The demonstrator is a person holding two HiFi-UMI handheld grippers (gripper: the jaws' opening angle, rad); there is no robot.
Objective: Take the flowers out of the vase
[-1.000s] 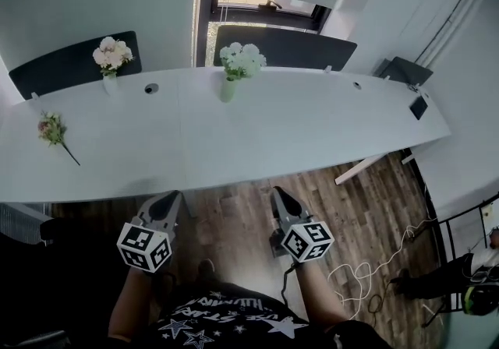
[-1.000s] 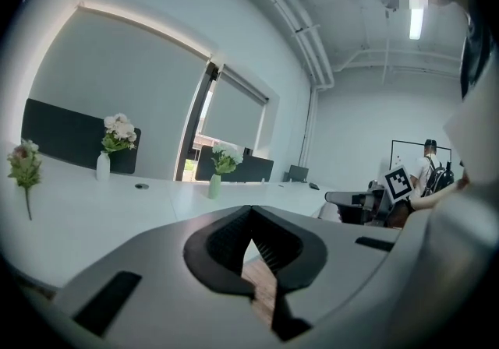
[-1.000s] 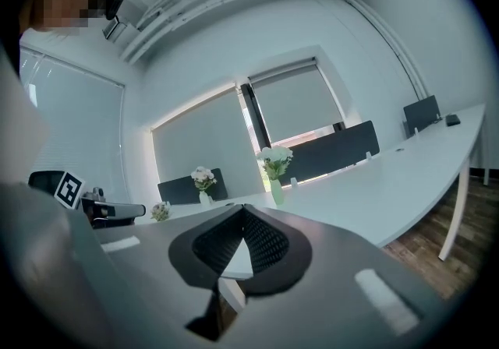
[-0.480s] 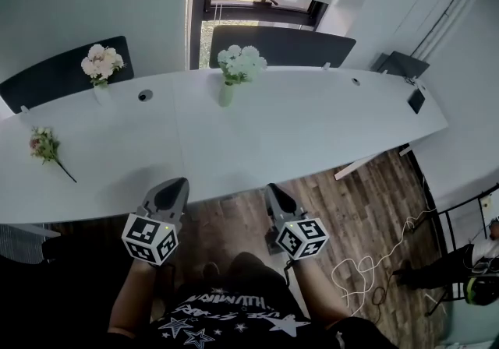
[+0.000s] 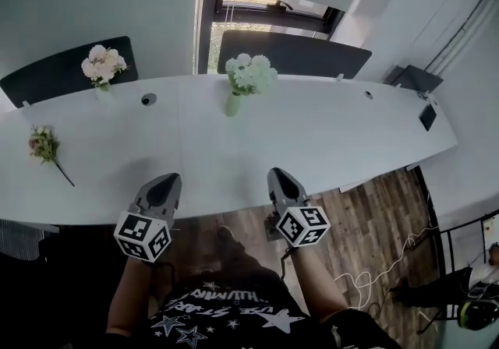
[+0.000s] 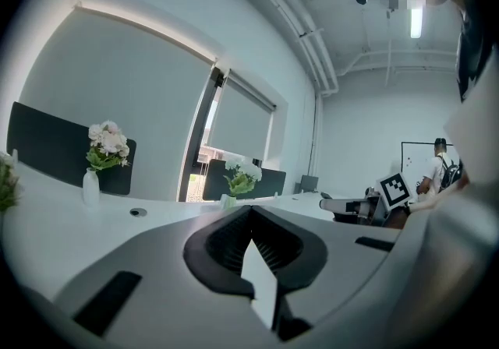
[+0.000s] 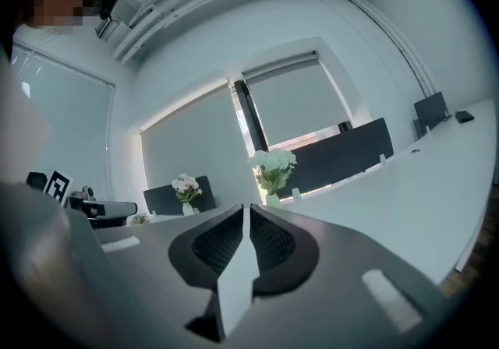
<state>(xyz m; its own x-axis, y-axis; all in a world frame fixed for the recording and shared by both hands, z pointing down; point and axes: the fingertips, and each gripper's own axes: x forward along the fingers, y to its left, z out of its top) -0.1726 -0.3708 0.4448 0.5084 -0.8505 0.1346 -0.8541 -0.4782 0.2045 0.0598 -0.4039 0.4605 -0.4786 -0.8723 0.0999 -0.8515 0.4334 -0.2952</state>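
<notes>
White flowers sit in the vase at the far edge of the bench. Left hand-held gripper and right hand-held gripper are both pinched shut, empty, well apart from it. Yanking the stems one-handed could topple that vase.

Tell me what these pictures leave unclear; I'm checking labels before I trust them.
- Stem count of the green-white bouquet: too small in every view.
- Water in its vase: too small to tell, all views.
- Loose flowers: left gripper view, cut off by the picture's left edge.
- Near part of the table: left gripper view, hidden behind the left gripper's body.
</notes>
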